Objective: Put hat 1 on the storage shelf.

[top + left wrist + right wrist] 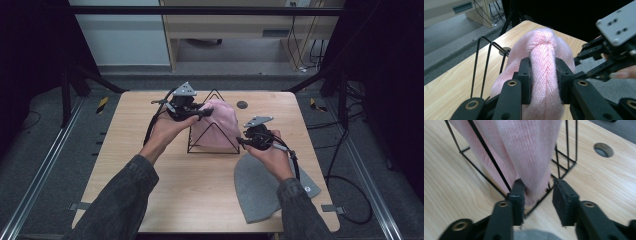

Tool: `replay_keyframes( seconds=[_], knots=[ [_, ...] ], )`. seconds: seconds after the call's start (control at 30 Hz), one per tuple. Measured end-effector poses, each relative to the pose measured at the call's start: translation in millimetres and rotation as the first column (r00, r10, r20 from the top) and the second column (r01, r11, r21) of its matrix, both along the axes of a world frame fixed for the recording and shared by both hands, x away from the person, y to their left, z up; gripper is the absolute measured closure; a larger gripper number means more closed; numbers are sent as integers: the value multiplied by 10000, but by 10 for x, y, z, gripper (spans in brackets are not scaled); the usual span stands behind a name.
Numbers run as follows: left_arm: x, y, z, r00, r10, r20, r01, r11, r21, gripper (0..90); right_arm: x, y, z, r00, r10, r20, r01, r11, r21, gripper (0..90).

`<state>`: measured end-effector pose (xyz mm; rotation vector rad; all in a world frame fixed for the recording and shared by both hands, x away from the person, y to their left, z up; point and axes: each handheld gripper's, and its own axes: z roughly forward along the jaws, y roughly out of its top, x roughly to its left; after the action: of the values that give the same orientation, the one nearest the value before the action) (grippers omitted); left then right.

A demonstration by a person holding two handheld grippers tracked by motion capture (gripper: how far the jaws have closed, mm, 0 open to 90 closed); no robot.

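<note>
- My left gripper (543,82) clenches a fold of the pink knit hat (541,50) draped over the black wire stand (214,136).
- My right gripper (537,202) is spread at the hat's lower edge.
- A grey hat (260,187) lies flat nearby.

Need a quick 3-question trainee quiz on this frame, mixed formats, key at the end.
1. True or false: the left gripper is shut on a fold of the pink knit beanie.
2. The grey beanie lies: A) on the black wire pyramid stand; B) flat on the wooden table near the person's right forearm; C) on the floor.
3. Fill in: the right gripper has its jaws ____ at the pink beanie's lower edge.

Key: 1 true; 2 B; 3 open.
</note>
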<state>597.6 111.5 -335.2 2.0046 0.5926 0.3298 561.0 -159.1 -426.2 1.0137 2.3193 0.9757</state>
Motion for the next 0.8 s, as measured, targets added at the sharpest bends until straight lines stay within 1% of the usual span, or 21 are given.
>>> replay_keyframes(
  seconds=[0.03,0.1,0.2,0.33,0.43,0.5,0.57,0.6,0.67,0.77,0.8],
  knots=[
    [-1,-3,-7,10000,34,-30,-34,10000,-60,702,-25,-31,13,10000,-23,-3,23,10000,-46,576],
    [4,-2,-25,9999,67,-87,-67,10000,-25,698,-73,-120,34,9998,-159,107,160,9998,-112,541],
    [9,-1,-45,9999,14,-162,-14,10000,-47,692,-107,-241,41,9991,-390,155,393,9991,-164,506],
    [2,-16,-61,9996,38,-262,-41,9999,-132,674,-127,-398,10,9969,-789,-10,789,9967,-163,485],
    [-2,-23,-56,9997,34,-241,-39,9998,-211,628,-135,-482,-26,9947,-1023,-88,1022,9946,-171,471],
    [-11,-25,-51,9997,19,-242,-23,9999,-162,584,-143,-529,-49,9933,-1151,-114,1148,9932,-207,460],
    [-27,-25,-43,9998,91,-196,-95,9997,-219,533,-151,-562,-60,9922,-1237,-161,1234,9921,-230,453],
    [-37,-15,-36,9999,104,-124,-108,9995,-286,516,-153,-579,-70,9915,-1292,-178,1288,9914,-237,448],
    [-58,11,-19,9999,113,-99,-117,9993,-349,483,-154,-611,-91,9902,-1378,-245,1371,9901,-300,432],
    [-109,46,-7,9997,220,77,-219,9996,-188,418,-153,-656,-120,9876,-1515,-405,1502,9881,-340,408],
    [-130,65,0,9997,191,129,-190,9998,-64,398,-150,-668,-131,9873,-1525,-451,1508,9878,-379,397]
  ],
)
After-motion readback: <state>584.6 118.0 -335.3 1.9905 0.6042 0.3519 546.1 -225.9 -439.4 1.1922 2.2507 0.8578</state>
